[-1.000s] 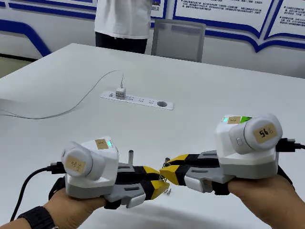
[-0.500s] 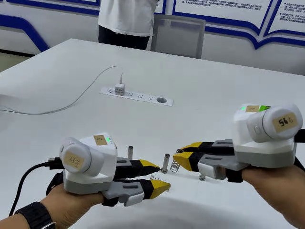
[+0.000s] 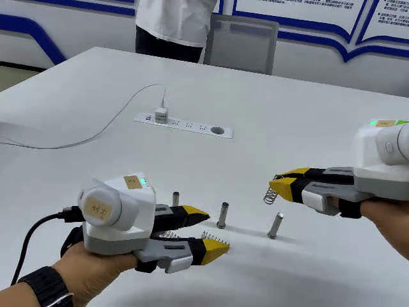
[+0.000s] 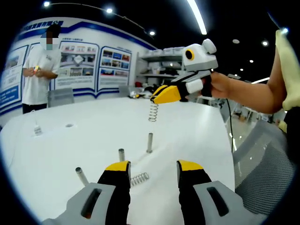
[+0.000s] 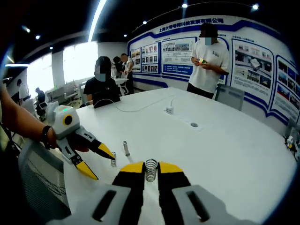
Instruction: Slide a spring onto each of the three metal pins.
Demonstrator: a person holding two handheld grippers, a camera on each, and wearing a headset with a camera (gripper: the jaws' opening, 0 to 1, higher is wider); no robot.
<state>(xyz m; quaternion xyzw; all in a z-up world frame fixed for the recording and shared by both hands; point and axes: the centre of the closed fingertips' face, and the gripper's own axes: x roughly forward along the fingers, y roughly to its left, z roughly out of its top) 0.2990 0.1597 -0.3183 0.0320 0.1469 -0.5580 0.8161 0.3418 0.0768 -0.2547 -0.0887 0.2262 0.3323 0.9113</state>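
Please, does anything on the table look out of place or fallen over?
One spring lies on its side on the table, between the left gripper's open jaws. The right gripper holds a second spring. The three pins stand bare.

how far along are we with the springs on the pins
Done: nothing yet, all three pins are bare. In hand: the right gripper is shut on one spring, held above the table. The left gripper is open, with a second spring lying on the table between its jaws. Left: all three placements.
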